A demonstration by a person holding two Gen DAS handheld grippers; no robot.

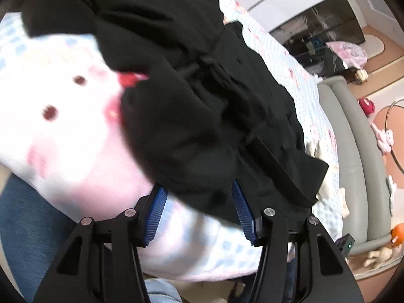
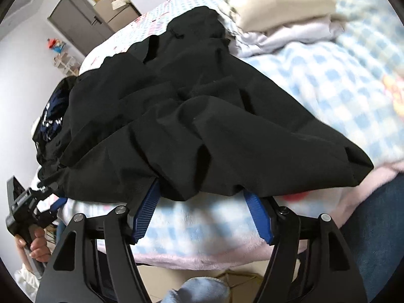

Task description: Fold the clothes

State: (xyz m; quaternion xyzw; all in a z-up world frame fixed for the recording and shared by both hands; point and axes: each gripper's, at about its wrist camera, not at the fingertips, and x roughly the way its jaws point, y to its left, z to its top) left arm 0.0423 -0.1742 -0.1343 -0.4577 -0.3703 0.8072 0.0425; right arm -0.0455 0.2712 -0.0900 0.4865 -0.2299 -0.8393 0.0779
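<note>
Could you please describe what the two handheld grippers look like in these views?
Both the left gripper and right gripper have matte black angular linkage arms with silver round pivot pins, and two fingers faced with ribbed blue pads. No cables or markings are visible on them.

No lettering can be read in either view: the white marks on the dark blue cloth (image 2: 51, 118) and the pale label on the left gripper (image 2: 54, 203), seen from the right wrist camera, are both too small and blurred.
</note>
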